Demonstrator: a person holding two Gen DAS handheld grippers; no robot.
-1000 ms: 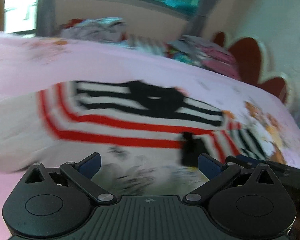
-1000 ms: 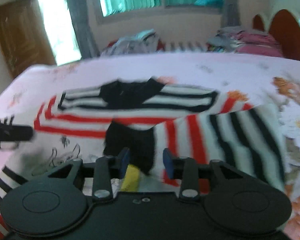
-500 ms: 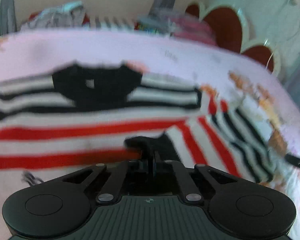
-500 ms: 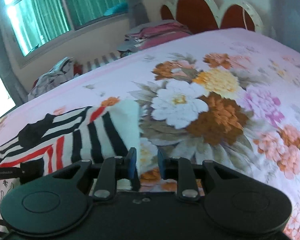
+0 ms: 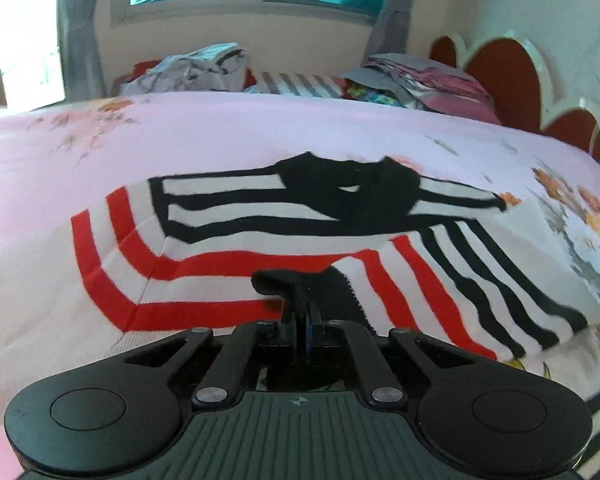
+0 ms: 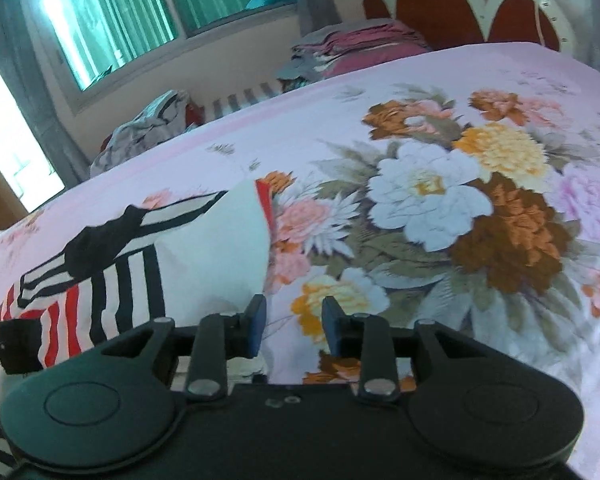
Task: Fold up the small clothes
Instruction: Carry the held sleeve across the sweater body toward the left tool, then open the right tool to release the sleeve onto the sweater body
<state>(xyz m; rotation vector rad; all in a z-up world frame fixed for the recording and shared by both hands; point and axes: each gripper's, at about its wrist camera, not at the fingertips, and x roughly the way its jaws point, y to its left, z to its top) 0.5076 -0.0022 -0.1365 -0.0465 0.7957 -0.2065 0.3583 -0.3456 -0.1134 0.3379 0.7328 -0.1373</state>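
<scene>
A small striped sweater (image 5: 260,232), white with red and black stripes and a black collar, lies spread on the pink floral bedspread (image 5: 220,132). Its right sleeve is folded across the body. My left gripper (image 5: 306,312) is shut on the sleeve's black cuff (image 5: 296,280) over the sweater's middle. In the right wrist view the sweater (image 6: 204,256) lies at the left. My right gripper (image 6: 292,320) is open and empty, just right of the sweater's edge, above the bedspread's flower print (image 6: 440,200). The cuff and the left gripper's tip show at that view's far left (image 6: 16,344).
Loose clothes (image 5: 196,68) are piled at the bed's far side under the window. A stack of folded laundry (image 5: 420,80) lies by the red scalloped headboard (image 5: 500,68). The same stack shows in the right wrist view (image 6: 360,48).
My left gripper shut on the black cuff and holds it over the sweater. My right gripper let go of the sleeve, swung right off the sweater and opened wider.
</scene>
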